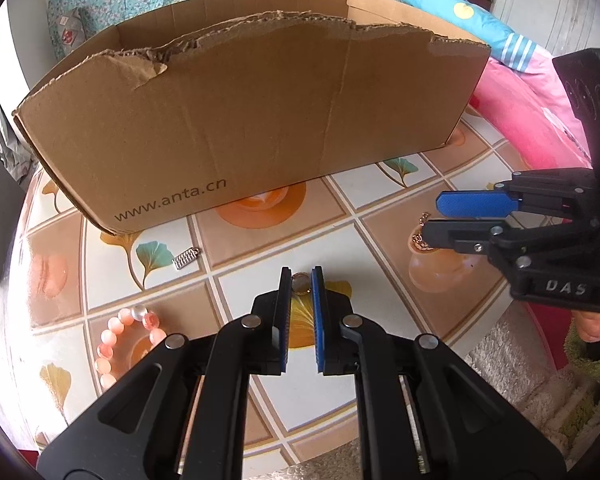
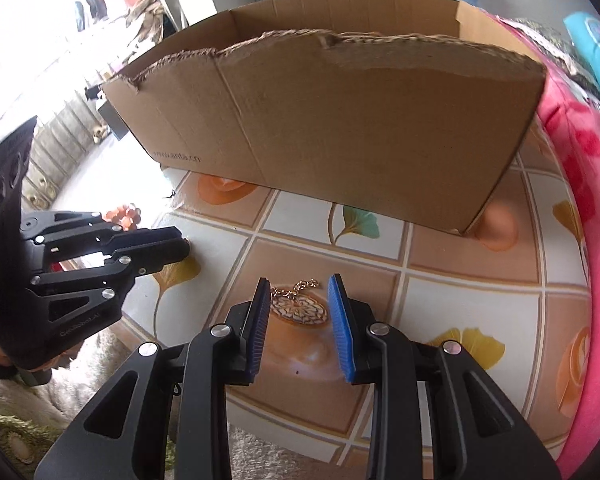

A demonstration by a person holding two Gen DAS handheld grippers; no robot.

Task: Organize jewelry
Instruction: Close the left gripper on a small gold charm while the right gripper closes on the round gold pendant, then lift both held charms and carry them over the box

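The left tongs pinch a small ring above the desk; the right tongs stand spread around a gold pendant, whose trailing chain could snag

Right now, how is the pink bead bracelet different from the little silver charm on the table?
The bead bracelet is a ring of round pink and clear beads; the silver charm is a flat, ridged rectangle. The bracelet is far bigger than the charm. The left claw partly hides the bracelet; the charm shows whole. Both lie on the table, outside the cardboard box.
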